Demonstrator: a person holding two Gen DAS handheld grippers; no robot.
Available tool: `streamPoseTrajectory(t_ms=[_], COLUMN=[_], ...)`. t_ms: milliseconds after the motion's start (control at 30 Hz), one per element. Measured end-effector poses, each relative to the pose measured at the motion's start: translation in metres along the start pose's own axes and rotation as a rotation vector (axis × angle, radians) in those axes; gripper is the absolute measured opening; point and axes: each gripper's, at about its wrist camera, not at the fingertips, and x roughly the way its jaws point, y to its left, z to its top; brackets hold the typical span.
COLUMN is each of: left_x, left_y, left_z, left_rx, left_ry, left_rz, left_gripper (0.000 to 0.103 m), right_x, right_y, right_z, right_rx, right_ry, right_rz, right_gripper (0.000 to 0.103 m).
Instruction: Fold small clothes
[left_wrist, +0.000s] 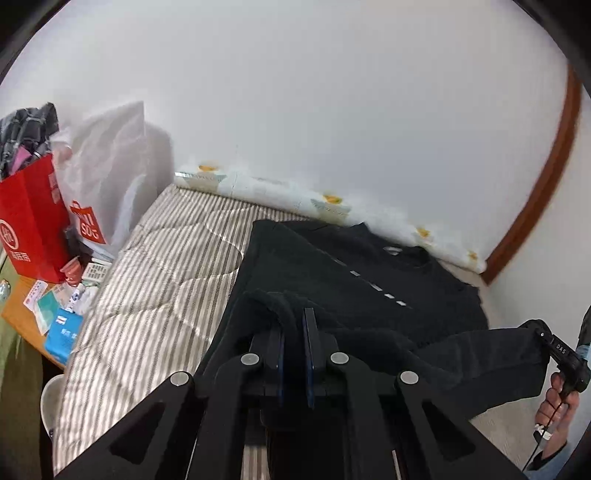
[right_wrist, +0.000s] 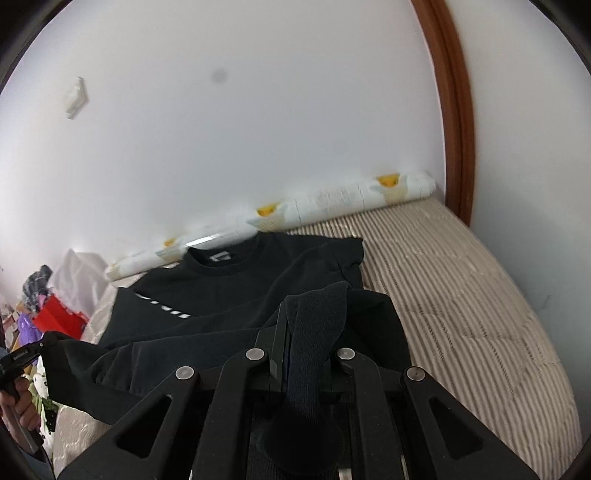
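Observation:
A black sweatshirt (left_wrist: 354, 273) with a dashed white stripe lies on the striped bed, collar toward the wall; in the right wrist view the same sweatshirt (right_wrist: 258, 288) fills the middle. My left gripper (left_wrist: 294, 325) is shut on the sweatshirt's lower hem, lifted off the bed. My right gripper (right_wrist: 310, 317) is shut on the other end of that hem, whose ribbed cloth bunches between its fingers. The hem hangs stretched between the two grippers. From the left wrist camera my right gripper (left_wrist: 537, 332) appears at the far right, held by a hand (left_wrist: 557, 406).
The striped mattress (left_wrist: 155, 258) runs along a white wall, with a rolled printed quilt (right_wrist: 332, 203) against it. A red bag (left_wrist: 29, 218), a white shopping bag (left_wrist: 107, 173) and small clutter crowd a wooden side table (left_wrist: 22, 321) at the left. A brown door frame (right_wrist: 454, 110) stands at right.

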Motion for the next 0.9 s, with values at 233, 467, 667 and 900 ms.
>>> streamPoseTrajectory(t_ms=[233,467,667,900], left_x=[0.059,0.078,0.056,0.01], left_y=[0.005,0.005,0.002,0.018], left_z=[0.003,-0.004,-0.007,-0.042], left_rx=[0.007,0.046,0.118,0.118], left_ry=[0.086,0.117,0.14,0.111], left_rz=[0.067,0.091,0.081,0.025], left_gripper=[0.009,0.013,0.028,0.05], right_x=[0.072,0.102,0.064,-0.016], right_y=[-0.012,-0.019,-0.017,-0.033], right_z=[-0.003,-0.016,-0.019,-0.057], right_rx=[0.027,0.029,-0.035,-0.087], right_ry=[0.11,0.179,0.233,0.169], right_rz=[-0.03,-0.077,-0.085,-0.138], right_gripper=[0.009,0.012,0.045,0.055])
